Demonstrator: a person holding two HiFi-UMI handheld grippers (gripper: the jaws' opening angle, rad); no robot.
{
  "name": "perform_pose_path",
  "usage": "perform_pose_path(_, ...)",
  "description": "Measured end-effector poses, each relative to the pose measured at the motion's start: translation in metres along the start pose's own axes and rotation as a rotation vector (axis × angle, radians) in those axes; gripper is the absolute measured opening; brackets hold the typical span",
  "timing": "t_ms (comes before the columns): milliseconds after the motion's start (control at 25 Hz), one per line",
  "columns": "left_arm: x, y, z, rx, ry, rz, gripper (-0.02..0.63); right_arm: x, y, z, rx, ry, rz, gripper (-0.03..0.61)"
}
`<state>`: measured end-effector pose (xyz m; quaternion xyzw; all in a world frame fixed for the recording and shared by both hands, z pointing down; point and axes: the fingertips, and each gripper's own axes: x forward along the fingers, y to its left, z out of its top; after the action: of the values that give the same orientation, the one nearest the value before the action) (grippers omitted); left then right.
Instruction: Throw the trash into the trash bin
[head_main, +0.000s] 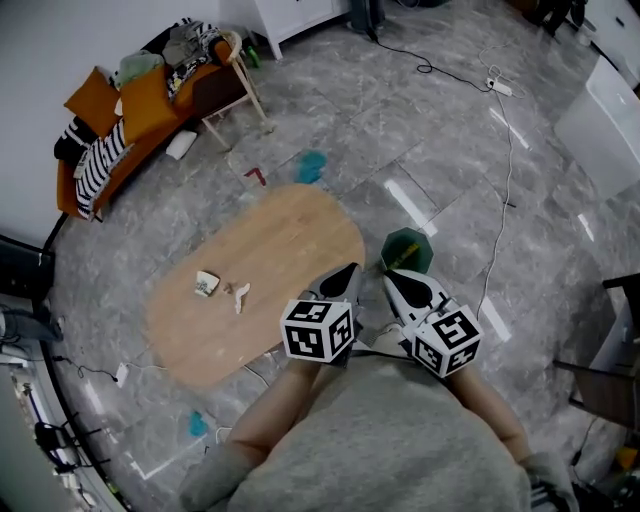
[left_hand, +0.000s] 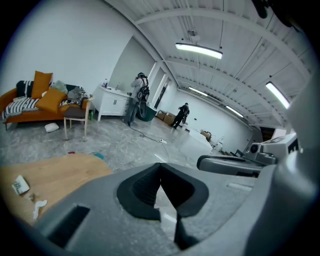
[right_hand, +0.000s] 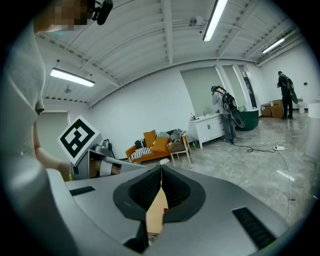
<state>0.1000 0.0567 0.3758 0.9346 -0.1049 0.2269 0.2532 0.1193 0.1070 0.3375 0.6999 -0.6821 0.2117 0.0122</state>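
The left claw and right claw both have their jaws pressed together, with nothing gripped. The trash, a crumpled cup and paper scraps, lies on the oval wooden worktop. The green trash bin stands on the floor just beside the worktop's end, near the right claw.

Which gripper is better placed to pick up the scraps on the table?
Left. The left gripper is at the table edge, on the side of the scraps, while the right gripper is off the table beside the bin. Both are shut and empty.
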Motion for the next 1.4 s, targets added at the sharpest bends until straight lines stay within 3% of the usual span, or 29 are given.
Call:
perform_pose_path(320, -0.049, 0.070, 0.011, -0.057, -0.030, 0.073, 0.009, 0.055, 0.059, 0.006, -0.038, 0.033, 0.089, 0.009)
perform_pose_path(800, -0.101, 0.140, 0.017, -0.129, -0.091, 0.172, 0.009, 0.108, 0.125, 0.005, -0.120, 0.074, 0.195, 0.009)
perform_pose_path(1400, -0.176, 0.226, -0.005, -0.232, -0.154, 0.303, 0.009, 0.165, 0.210, -0.011, -0.195, 0.130, 0.324, 0.009)
